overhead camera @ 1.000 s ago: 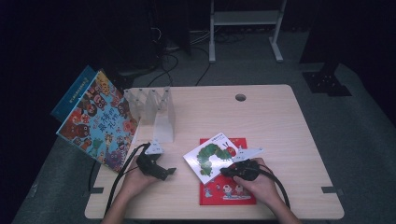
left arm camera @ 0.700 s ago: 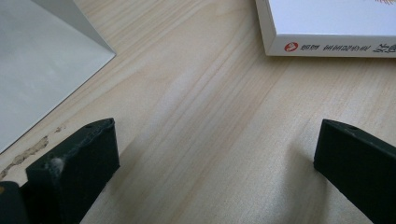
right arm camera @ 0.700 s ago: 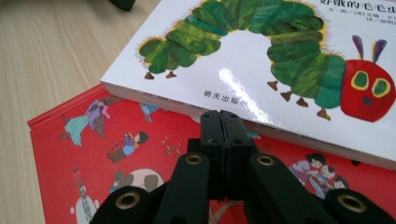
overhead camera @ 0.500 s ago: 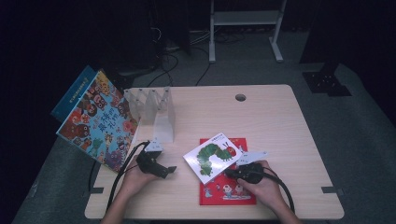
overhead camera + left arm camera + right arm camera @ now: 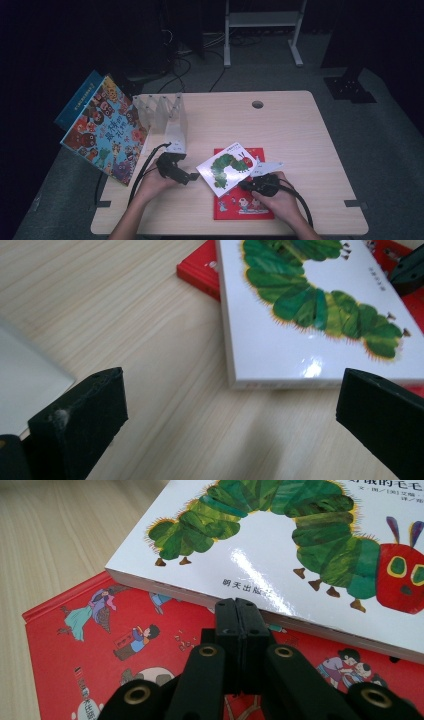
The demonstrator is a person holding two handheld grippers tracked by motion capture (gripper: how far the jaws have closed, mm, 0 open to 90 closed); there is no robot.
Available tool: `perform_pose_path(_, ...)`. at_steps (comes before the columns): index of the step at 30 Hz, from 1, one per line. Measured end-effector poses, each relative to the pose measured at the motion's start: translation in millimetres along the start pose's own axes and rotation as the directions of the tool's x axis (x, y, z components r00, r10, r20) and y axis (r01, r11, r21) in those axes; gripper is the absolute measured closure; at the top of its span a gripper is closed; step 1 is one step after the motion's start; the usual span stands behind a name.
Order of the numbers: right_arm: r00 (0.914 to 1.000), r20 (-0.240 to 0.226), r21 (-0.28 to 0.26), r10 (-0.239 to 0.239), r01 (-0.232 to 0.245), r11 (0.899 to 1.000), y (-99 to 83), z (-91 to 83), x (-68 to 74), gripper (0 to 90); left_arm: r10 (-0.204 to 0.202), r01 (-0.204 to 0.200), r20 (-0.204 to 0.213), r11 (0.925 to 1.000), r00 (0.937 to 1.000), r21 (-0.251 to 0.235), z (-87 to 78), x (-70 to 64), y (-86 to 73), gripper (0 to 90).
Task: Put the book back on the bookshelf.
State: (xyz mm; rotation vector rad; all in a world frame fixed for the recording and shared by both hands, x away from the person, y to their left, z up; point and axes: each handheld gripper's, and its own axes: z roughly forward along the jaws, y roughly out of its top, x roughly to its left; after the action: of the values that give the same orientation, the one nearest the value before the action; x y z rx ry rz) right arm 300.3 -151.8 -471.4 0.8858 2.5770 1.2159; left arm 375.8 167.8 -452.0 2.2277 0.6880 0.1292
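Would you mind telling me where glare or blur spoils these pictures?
Left gripper view: a glare spot on the glossy white caterpillar book, near claw tips soft. Right gripper view: a glare streak on that cover. High view: dim, dark surroundings around the pale wooden table.

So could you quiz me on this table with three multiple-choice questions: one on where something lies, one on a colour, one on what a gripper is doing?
1. Where does the caterpillar book lie?
A. on the red book
B. inside the clear rack
C. on the floor

2. What colour is the caterpillar's head?
A. blue
B. red
C. yellow

3. How do the left gripper's jaws stand?
A. shut on the caterpillar book
B. shut with nothing between
C. wide open

Answers:
1. A, its corner overlaps the red cover in the right gripper view.
2. B, a red head on a green body.
3. C, bare table shows between the jaws in the left gripper view.
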Motion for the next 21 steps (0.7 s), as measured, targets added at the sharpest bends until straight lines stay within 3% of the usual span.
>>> perform_pose_path(8, 1.0, 0.0, -0.003, 0.004, -0.004, 1.0, 0.6, 1.3, 1.5, 88.6, -0.013, 0.013, 0.06, 0.9999, 0.9981, 0.011, 19.3, -3.7, 11.6, 0.0)
perform_pose_path(10, 1.0, 0.001, -0.003, 0.004, -0.004, 1.0, 0.6, 1.4, 1.4, 88.6, 0.001, -0.003, 0.065, 0.9995, 0.9979, 0.031, 23.6, -4.6, 13.1, 0.0)
perform_pose_path(18, 1.0, 0.007, -0.001, 0.004, -0.004, 1.0, 1.1, 1.7, 3.2, 88.6, -0.002, -0.005, 0.102, 0.9976, 0.9948, 0.069, 35.0, -8.5, 14.4, 0.0)
perform_pose_path(21, 0.9999, 0.011, 0.002, 0.0, 0.0, 1.0, 1.4, 1.8, 4.1, 88.5, -0.023, 0.014, 0.125, 0.9974, 0.9918, 0.071, 39.6, -11.0, 14.8, 0.0)
